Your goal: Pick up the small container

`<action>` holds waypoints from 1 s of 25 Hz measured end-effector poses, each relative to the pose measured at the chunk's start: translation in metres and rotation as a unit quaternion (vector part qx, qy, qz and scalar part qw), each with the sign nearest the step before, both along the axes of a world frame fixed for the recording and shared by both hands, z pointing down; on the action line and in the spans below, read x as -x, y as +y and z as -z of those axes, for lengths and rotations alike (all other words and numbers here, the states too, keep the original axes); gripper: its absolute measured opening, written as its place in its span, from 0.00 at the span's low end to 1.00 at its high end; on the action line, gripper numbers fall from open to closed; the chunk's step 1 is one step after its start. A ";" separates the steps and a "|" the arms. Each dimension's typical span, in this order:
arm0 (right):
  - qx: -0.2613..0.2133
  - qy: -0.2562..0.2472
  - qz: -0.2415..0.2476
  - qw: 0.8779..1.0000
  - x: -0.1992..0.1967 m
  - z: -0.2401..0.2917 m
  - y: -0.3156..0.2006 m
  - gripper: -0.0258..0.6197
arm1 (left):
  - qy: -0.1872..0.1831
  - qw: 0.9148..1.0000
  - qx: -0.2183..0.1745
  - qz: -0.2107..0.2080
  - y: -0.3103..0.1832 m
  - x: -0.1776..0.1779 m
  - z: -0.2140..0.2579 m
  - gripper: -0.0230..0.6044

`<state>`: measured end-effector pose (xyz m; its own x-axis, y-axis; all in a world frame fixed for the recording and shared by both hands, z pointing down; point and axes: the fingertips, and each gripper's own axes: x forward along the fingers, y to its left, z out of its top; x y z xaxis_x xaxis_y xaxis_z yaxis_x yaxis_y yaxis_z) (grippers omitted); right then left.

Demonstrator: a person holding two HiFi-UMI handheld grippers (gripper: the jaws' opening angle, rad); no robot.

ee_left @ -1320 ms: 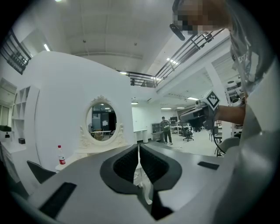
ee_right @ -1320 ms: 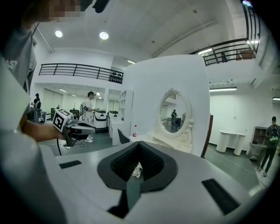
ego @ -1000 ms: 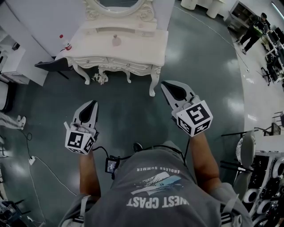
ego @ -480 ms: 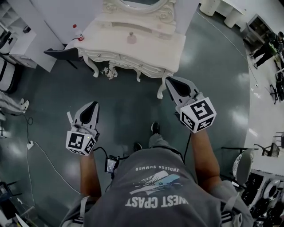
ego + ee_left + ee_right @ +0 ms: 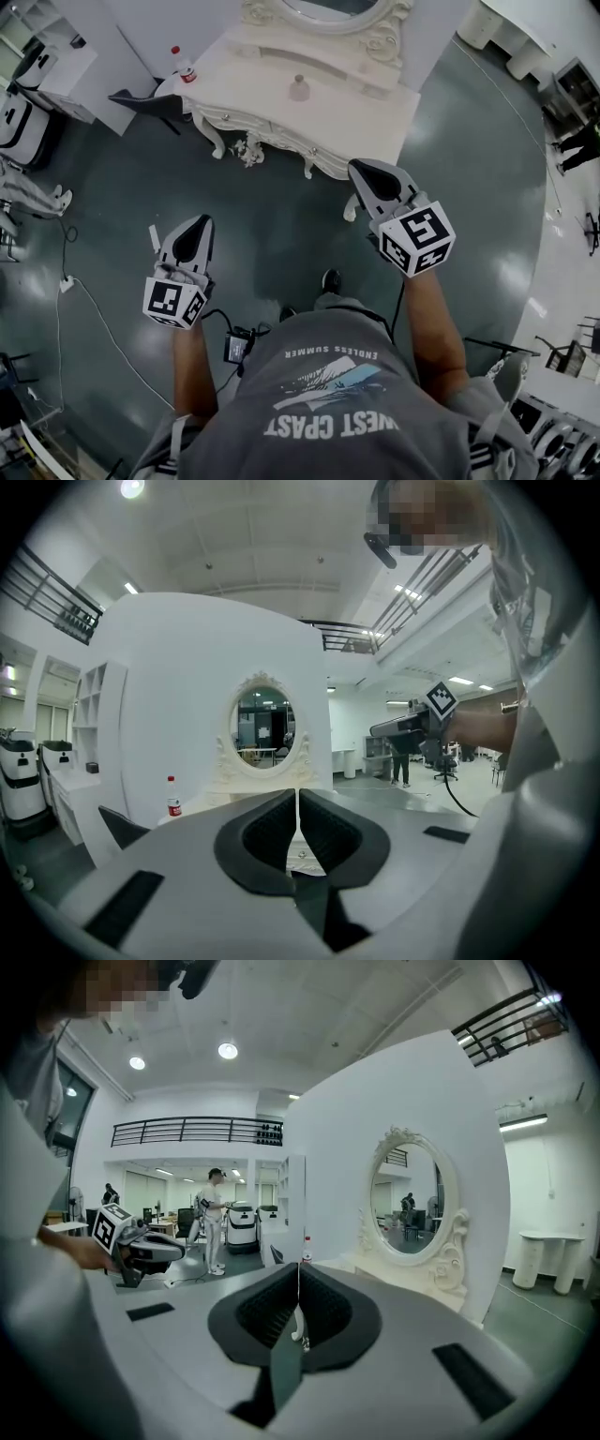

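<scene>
The small container [image 5: 299, 89], a pale pinkish pot with a knob on top, stands on the cream vanity table [image 5: 375, 103] in front of its oval mirror [image 5: 323, 9]. My left gripper [image 5: 201, 225] is shut and empty over the dark floor, well short of the table. My right gripper [image 5: 361, 171] is also shut and empty, its tip near the table's front right leg. The left gripper view has shut jaws [image 5: 297, 794] below the mirror [image 5: 264, 728]. In the right gripper view the shut jaws [image 5: 298, 1269] hide the tabletop, and the container does not show.
A red-capped bottle [image 5: 178, 60] stands at the table's left end, beside a dark chair [image 5: 141, 101]. White machines [image 5: 19, 112] stand at the left, and a cable [image 5: 84, 305] runs across the floor. A person [image 5: 214, 1218] stands far off by white equipment.
The vanity table has come nearer and slid right in the head view. Both grippers have advanced toward it, the right one further. Both stayed shut.
</scene>
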<state>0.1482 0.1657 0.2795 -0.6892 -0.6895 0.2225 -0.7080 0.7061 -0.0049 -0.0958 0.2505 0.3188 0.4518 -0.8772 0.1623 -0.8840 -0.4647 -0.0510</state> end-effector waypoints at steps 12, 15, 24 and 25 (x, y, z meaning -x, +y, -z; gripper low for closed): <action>0.008 -0.014 0.056 0.998 0.000 -0.003 -0.077 0.08 | -0.013 0.998 0.002 0.059 -0.043 -0.011 0.009 0.08; 0.011 -0.015 0.073 0.997 0.001 -0.006 -0.091 0.08 | -0.013 0.997 0.005 0.076 -0.051 -0.015 0.008 0.08; 0.019 -0.014 0.090 0.996 -0.009 -0.017 -0.133 0.08 | -0.015 0.996 0.013 0.090 -0.081 -0.039 -0.003 0.08; 0.021 -0.014 0.086 0.996 -0.013 -0.019 -0.136 0.08 | -0.014 0.996 0.016 0.086 -0.085 -0.042 -0.005 0.08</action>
